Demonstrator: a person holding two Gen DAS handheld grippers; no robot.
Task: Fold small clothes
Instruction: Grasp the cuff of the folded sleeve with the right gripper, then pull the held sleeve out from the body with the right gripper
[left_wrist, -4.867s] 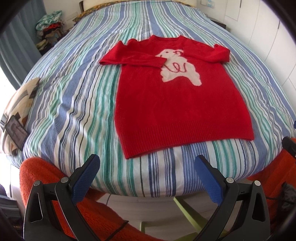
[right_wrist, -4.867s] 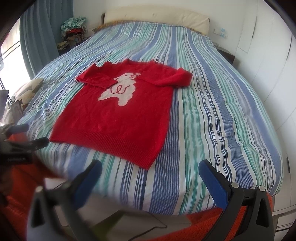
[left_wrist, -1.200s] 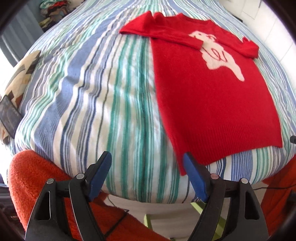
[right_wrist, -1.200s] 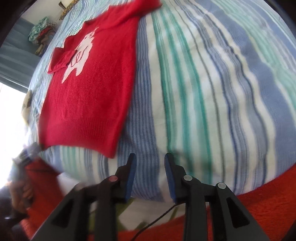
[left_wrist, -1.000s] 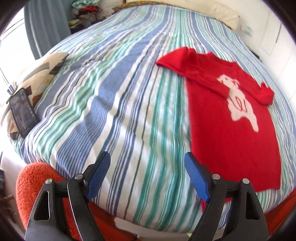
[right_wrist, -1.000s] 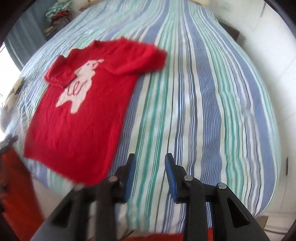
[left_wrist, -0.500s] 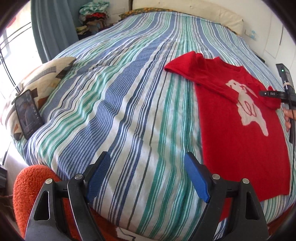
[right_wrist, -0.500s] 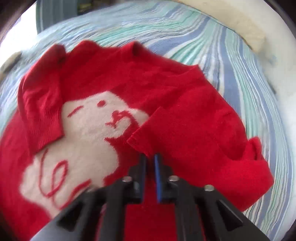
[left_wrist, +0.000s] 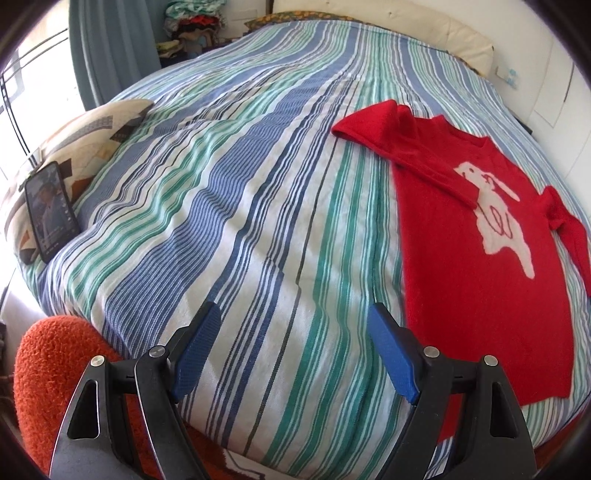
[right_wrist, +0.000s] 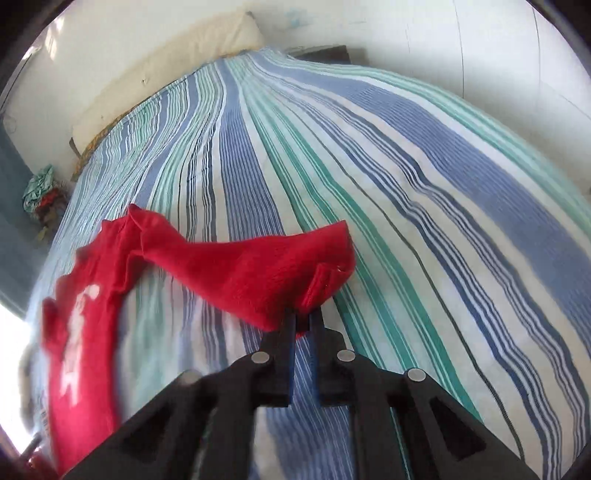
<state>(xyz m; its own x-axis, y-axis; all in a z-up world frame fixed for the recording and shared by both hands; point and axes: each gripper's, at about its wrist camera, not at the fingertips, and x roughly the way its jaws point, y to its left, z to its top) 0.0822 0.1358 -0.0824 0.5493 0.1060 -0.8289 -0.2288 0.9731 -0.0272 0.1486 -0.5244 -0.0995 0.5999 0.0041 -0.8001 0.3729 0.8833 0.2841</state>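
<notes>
Left wrist view: left tongs (left_wrist: 293, 334) released, jaws wide over the striped bed (left_wrist: 236, 206). Red sweater (left_wrist: 480, 258) lies flat at frame right; its far sleeve is cut off by the edge. Phone (left_wrist: 50, 212) on pillow (left_wrist: 85, 136), left.

Right wrist view: right tongs (right_wrist: 302, 317) clenched on sweater sleeve (right_wrist: 255, 269), lifted; the body at lower left is blurred.

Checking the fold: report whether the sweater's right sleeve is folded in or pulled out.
Pulled out: the right gripper, jaws shut on the cuff, holds the red sweater's sleeve stretched sideways.
</notes>
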